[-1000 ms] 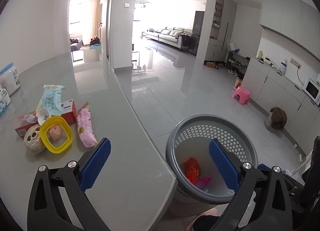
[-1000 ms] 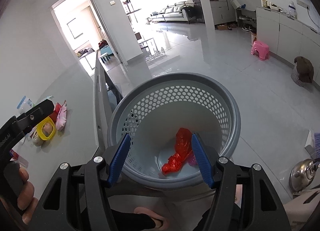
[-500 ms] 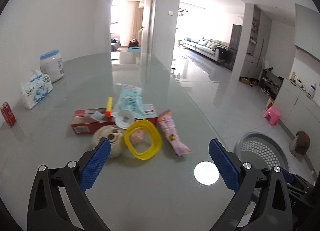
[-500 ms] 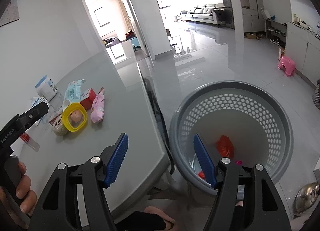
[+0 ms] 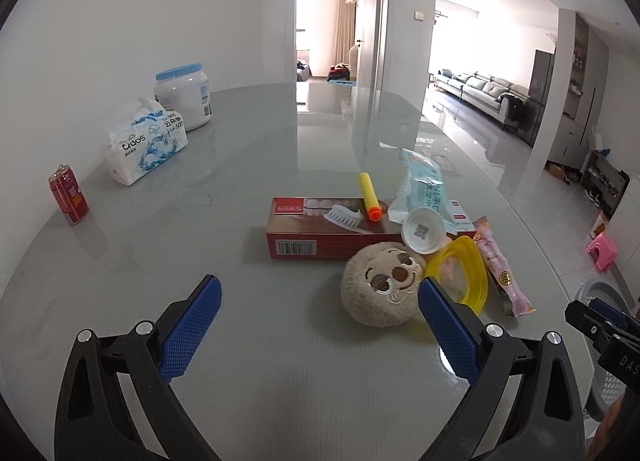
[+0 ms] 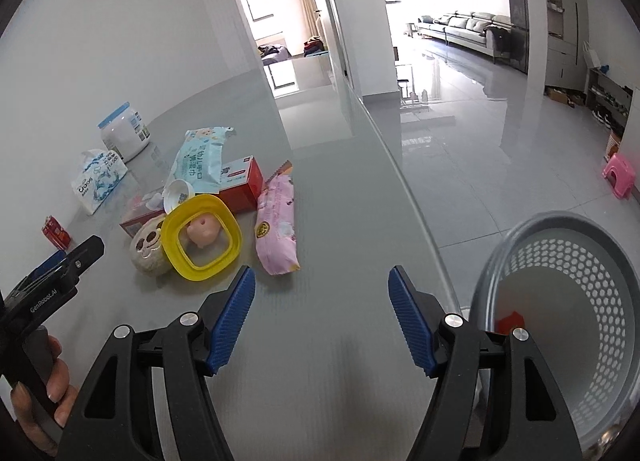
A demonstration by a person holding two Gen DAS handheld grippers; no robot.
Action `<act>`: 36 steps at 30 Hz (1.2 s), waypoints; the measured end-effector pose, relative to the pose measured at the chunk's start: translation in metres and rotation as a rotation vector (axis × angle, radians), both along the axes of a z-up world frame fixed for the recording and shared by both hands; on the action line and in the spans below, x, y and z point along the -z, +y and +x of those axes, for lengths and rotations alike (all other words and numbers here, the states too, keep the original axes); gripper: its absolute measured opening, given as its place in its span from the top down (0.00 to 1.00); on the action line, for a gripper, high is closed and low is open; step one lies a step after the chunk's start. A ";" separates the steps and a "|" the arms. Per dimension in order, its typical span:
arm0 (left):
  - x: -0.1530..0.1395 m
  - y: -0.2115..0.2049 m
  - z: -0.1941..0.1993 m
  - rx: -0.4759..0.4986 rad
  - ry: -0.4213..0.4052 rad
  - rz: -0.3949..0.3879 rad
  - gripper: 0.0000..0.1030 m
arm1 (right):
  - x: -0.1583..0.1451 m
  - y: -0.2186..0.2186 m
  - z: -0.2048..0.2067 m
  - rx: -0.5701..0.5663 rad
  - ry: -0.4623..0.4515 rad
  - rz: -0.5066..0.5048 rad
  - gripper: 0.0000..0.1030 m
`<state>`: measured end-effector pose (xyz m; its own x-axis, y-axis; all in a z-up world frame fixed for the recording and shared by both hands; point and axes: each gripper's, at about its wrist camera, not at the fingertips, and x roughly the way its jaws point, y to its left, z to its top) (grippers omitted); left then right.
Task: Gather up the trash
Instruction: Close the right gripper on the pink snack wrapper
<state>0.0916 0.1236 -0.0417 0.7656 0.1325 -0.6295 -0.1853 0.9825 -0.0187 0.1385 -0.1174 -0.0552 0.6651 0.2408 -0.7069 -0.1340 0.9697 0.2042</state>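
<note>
L gripper (image 5: 320, 317) wide open, empty, over table (image 5: 248, 149); plush toy (image 5: 382, 287) at 1 o'clock. R gripper (image 6: 322, 307) about half open, empty. Pink wrapper (image 6: 278, 231) at 11 o'clock, grey basket (image 6: 560, 325) at 3 o'clock, off table edge.

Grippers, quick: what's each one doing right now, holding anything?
Left gripper: open, holding nothing, over the table.
Right gripper: open, holding nothing, over the table edge.

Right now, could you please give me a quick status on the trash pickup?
Left gripper open, empty; right gripper empty, opening. Pink wrapper on table, ungrasped. Basket beside table edge. Nothing blocking.
</note>
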 end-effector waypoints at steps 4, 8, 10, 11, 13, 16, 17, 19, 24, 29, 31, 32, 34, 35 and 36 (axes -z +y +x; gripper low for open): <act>0.007 0.004 0.007 -0.002 0.014 -0.005 0.06 | 0.005 0.015 0.021 -0.026 0.018 -0.015 0.36; 0.015 0.002 0.010 0.005 0.039 -0.002 0.06 | 0.015 0.024 0.038 -0.048 0.058 -0.027 0.35; 0.018 0.002 0.011 0.008 0.047 -0.010 0.06 | 0.018 0.028 0.046 -0.054 0.070 -0.038 0.35; 0.019 0.002 0.011 0.010 0.052 -0.014 0.06 | 0.020 0.030 0.049 -0.055 0.075 -0.044 0.35; 0.020 0.001 0.010 0.013 0.050 -0.014 0.06 | 0.022 0.034 0.056 -0.054 0.082 -0.051 0.35; 0.020 -0.001 0.008 0.010 0.043 -0.001 0.06 | 0.027 0.038 0.065 -0.054 0.097 -0.055 0.35; 0.020 -0.001 0.007 0.009 0.043 0.002 0.06 | 0.028 0.039 0.068 -0.054 0.101 -0.058 0.35; 0.021 -0.002 0.008 0.012 0.047 -0.002 0.06 | 0.032 0.041 0.073 -0.060 0.116 -0.060 0.35; 0.022 0.000 0.009 0.013 0.055 -0.011 0.06 | 0.036 0.044 0.083 -0.053 0.124 -0.071 0.35; 0.026 -0.001 0.010 0.016 0.063 -0.015 0.06 | 0.035 0.048 0.089 -0.053 0.108 -0.086 0.37; 0.026 -0.002 0.010 0.017 0.064 -0.016 0.06 | 0.035 0.050 0.089 -0.057 0.100 -0.099 0.48; 0.027 -0.002 0.010 0.017 0.065 -0.016 0.06 | 0.035 0.050 0.088 -0.059 0.096 -0.106 0.51; 0.028 -0.003 0.010 0.018 0.073 -0.014 0.06 | 0.035 0.053 0.086 -0.071 0.090 -0.112 0.61; 0.028 -0.003 0.011 0.017 0.075 -0.012 0.06 | 0.035 0.056 0.085 -0.077 0.087 -0.117 0.66; 0.029 -0.004 0.011 0.017 0.077 -0.011 0.06 | 0.035 0.057 0.084 -0.080 0.083 -0.117 0.73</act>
